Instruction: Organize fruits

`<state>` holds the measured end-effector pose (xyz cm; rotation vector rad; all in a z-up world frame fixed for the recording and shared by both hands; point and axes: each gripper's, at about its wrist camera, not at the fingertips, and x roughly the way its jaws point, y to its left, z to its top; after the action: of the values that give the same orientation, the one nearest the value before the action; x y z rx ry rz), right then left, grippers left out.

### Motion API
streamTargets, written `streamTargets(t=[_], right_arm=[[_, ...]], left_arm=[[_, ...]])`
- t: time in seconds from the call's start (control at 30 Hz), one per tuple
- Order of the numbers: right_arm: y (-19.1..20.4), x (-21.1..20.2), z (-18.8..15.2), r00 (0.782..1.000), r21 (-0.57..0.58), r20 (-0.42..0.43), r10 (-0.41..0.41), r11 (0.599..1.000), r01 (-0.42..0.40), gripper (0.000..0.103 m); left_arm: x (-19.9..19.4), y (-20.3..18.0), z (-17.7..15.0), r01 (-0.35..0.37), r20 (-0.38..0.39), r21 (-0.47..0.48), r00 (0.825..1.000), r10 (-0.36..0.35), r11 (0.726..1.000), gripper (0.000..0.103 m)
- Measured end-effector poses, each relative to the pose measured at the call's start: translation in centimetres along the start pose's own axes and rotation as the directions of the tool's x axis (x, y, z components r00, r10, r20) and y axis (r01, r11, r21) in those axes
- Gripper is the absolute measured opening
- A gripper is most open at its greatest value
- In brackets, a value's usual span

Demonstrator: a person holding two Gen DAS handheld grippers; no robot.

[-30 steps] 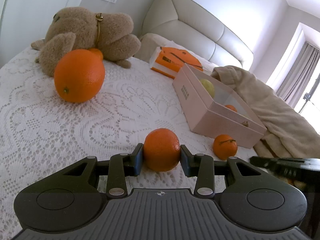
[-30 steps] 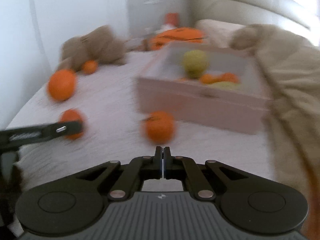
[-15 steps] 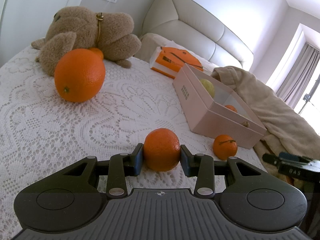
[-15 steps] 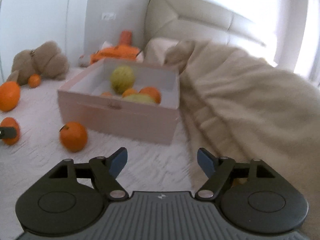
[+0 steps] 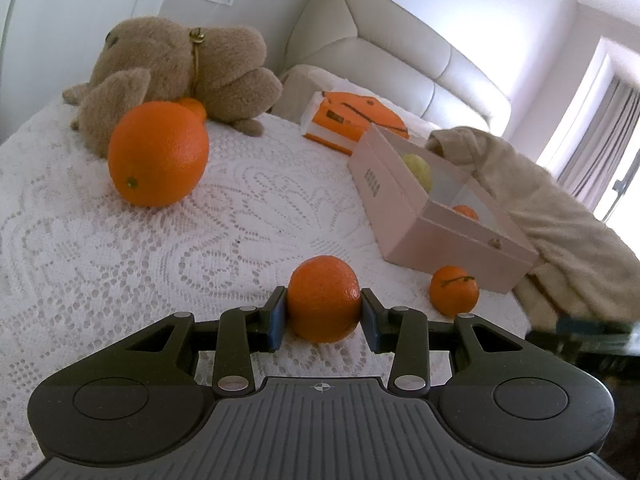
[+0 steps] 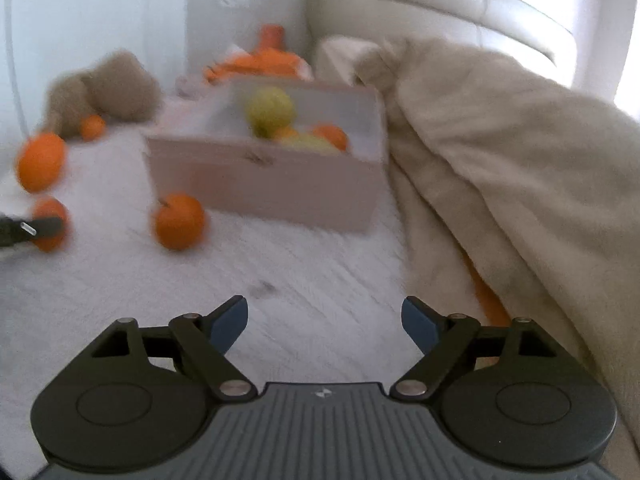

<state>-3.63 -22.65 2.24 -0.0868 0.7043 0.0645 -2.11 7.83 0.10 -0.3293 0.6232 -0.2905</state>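
Observation:
My left gripper (image 5: pixel 323 314) is shut on a small orange (image 5: pixel 323 298) resting on the white lace bedspread (image 5: pixel 120 240). A large orange (image 5: pixel 158 154) lies at the far left, a smaller one (image 5: pixel 196 107) behind it, and a stemmed orange (image 5: pixel 454 290) sits beside the open pink box (image 5: pixel 420 216). The box (image 6: pixel 260 172) holds a yellow-green fruit (image 6: pixel 270 110) and small oranges (image 6: pixel 332 136). My right gripper (image 6: pixel 325 322) is open and empty above the bedspread, in front of the box. The stemmed orange (image 6: pixel 179 221) lies ahead to its left.
A brown plush toy (image 5: pixel 180 64) lies at the back left. An orange-and-white box (image 5: pixel 344 120) sits behind the pink box. A beige blanket (image 6: pixel 500 160) is heaped on the right, against the padded headboard (image 5: pixel 400 52).
My right gripper opened wide and its view swung right, then back left toward the box. My left gripper stayed shut on the small orange, almost still.

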Motion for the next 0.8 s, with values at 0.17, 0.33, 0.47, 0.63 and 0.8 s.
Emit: streamTargets(t=[0.17, 0.33, 0.47, 0.63, 0.8], right_arm=[[3.4, 0.8, 2.5, 0.987, -0.038, 0.063, 0.145, 0.989, -0.143, 0.085], [6.5, 4.9, 4.2, 0.983, -0.063, 0.004, 0.183, 0.981, -0.182, 0.080], [7.2, 7.0, 4.4, 0.981, -0.058, -0.052, 0.189, 0.980, -0.192, 0.061], [7.0, 6.5, 4.2, 0.979, -0.066, -0.035, 0.200, 0.977, -0.202, 0.044], [6.1, 5.4, 4.5, 0.975, -0.032, -0.014, 0.221, 0.975, -0.222, 0.043]], left_arm=[[0.0, -1.1, 0.0, -0.043, -0.020, 0.043, 0.999, 0.044, 0.998, 0.043], [-0.2, -1.4, 0.2, -0.060, -0.039, 0.043, 0.997, 0.062, 0.997, 0.043], [-0.2, -1.8, 0.2, -0.074, -0.040, 0.060, 0.996, 0.077, 0.995, 0.043], [0.0, -2.2, 0.4, -0.085, -0.041, 0.078, 0.995, 0.088, 0.993, 0.043], [-1.0, -2.9, 3.4, -0.038, -0.016, 0.108, 0.999, 0.040, 0.993, 0.042]])
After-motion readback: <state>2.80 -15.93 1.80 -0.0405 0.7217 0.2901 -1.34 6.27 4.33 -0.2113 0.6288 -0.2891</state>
